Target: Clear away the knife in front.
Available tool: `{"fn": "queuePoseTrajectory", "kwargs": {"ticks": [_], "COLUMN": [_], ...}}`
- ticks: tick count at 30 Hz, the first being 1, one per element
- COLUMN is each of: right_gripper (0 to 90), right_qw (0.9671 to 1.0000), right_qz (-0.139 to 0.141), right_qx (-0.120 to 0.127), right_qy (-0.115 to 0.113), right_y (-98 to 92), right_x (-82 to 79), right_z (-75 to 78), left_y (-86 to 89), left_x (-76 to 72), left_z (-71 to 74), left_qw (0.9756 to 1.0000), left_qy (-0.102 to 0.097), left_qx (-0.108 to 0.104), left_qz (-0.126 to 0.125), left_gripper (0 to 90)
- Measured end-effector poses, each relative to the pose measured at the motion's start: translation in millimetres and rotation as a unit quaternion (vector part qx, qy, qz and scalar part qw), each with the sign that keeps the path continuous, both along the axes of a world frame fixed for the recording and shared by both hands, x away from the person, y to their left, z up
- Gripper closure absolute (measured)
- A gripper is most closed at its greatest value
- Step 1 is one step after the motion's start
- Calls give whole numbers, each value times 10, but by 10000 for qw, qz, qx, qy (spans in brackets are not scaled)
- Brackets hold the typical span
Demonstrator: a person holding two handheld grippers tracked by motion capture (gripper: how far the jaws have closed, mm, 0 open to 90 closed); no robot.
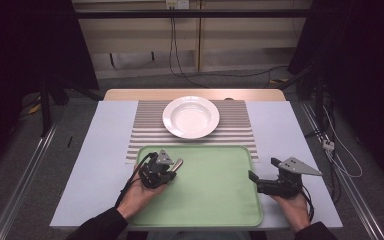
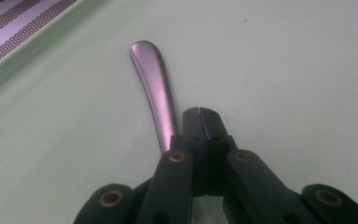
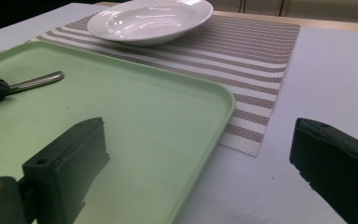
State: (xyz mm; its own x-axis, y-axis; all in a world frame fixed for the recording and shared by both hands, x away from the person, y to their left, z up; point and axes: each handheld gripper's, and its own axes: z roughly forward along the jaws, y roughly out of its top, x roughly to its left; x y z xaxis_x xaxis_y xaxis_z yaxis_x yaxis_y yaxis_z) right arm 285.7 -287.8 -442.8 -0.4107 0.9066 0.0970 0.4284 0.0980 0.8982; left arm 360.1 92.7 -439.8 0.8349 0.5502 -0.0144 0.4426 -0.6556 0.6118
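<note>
A metal utensil handle [image 2: 154,88] lies on the green tray [image 1: 215,195], near its left side. My left gripper [image 2: 199,112] is low over the tray, and its jaws are pressed together. The handle runs along the left of those jaws and passes under the gripper body, so the utensil's other end is hidden. From above, the handle [image 1: 178,162] pokes out past the left gripper [image 1: 171,172]. My right gripper [image 1: 263,171] is at the tray's right edge with its jaws wide apart and nothing between them. The handle [image 3: 37,80] also shows in the right gripper view.
A white deep plate [image 1: 190,116] sits on a striped placemat [image 1: 240,135] behind the tray. The table top [image 1: 290,135] is pale grey on both sides. Cables hang at the back wall and along the right side of the table.
</note>
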Motion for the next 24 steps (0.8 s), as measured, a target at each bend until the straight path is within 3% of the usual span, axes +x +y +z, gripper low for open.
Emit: {"fn": "queuePoseTrajectory", "kwargs": {"ticks": [4, 5, 9, 15, 24], "right_gripper": [37, 37, 37, 37, 37], "right_qw": [10000, 10000, 10000, 10000, 10000], "right_qz": [3, 4, 6, 3, 9], "right_qx": [-2, -3, -1, 5, 11], "right_qy": [-3, -2, -4, -8, -3], "right_y": [-1, -2, -2, -3, -2], "right_x": [-3, -2, -2, -2, -3], "right_z": [2, 1, 1, 1, 1], "left_y": [3, 17, 38, 68, 147], "left_x": [-3, 14, 18, 31, 64], "left_z": [5, 7, 11, 12, 14], "left_qw": [9999, 10000, 9998, 9999, 9995], "left_qy": [-16, 82, -27, 19, 61], "left_qx": [55, -1, 99, 88, 73], "left_qz": [103, 20, 161, 118, 290], "left_gripper": [900, 900, 900, 900, 900]}}
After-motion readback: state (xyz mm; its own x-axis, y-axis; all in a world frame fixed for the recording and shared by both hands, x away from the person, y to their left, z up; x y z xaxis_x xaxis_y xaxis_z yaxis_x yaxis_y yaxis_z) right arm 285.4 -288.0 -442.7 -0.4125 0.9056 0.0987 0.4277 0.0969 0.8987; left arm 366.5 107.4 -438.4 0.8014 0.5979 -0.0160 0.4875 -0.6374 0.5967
